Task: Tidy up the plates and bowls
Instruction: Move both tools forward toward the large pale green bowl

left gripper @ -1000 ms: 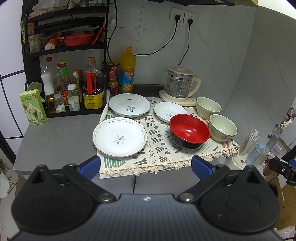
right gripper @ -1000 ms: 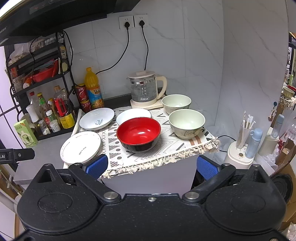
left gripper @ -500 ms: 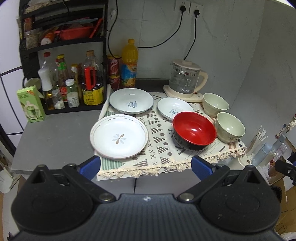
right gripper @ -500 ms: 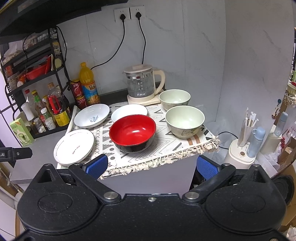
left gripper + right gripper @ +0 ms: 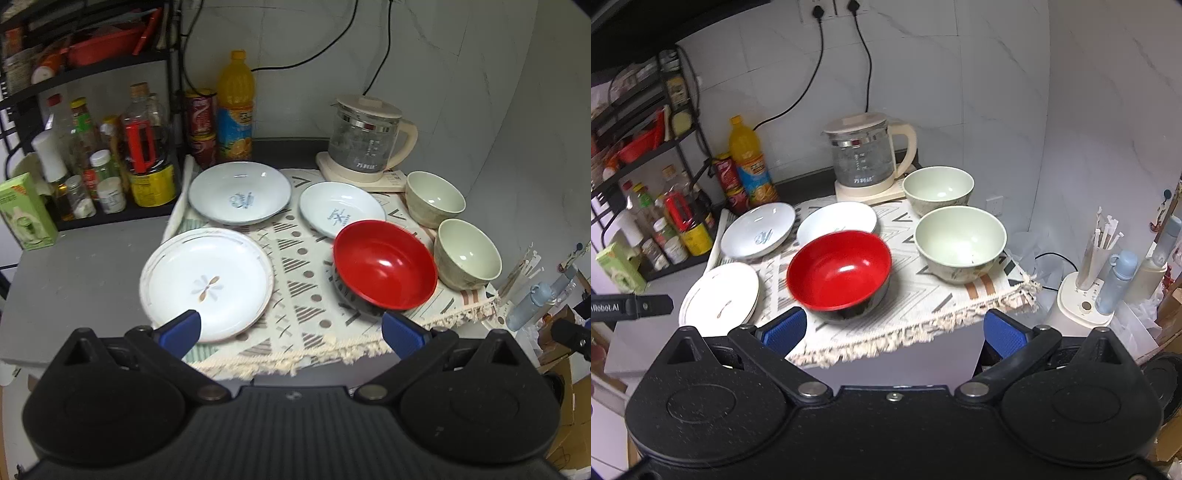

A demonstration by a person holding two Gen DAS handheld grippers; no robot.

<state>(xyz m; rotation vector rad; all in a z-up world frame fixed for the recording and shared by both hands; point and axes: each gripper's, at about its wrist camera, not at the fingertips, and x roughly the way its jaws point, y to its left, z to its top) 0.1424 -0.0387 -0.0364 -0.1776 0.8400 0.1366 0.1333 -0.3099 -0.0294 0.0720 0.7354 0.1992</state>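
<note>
On a patterned cloth [image 5: 306,295] lie a white flower plate [image 5: 207,282] at front left, a large pale plate [image 5: 240,197] and a small pale plate [image 5: 341,214] behind it, a red bowl [image 5: 384,271], and two pale green bowls [image 5: 467,254] [image 5: 434,197] at the right. My left gripper [image 5: 291,332] is open and empty, over the cloth's front edge. My right gripper [image 5: 894,332] is open and empty, in front of the red bowl [image 5: 840,271] and near green bowl [image 5: 960,243].
A glass kettle [image 5: 365,144] stands behind the bowls. A black rack [image 5: 92,147] with several bottles and an orange juice bottle [image 5: 234,107] stand at the back left. A green carton [image 5: 26,210] is at far left. A utensil holder [image 5: 1086,291] stands right of the counter.
Both grippers have moved forward toward the counter and tilted down. The dishes look larger and closer. Nothing on the cloth has moved.
</note>
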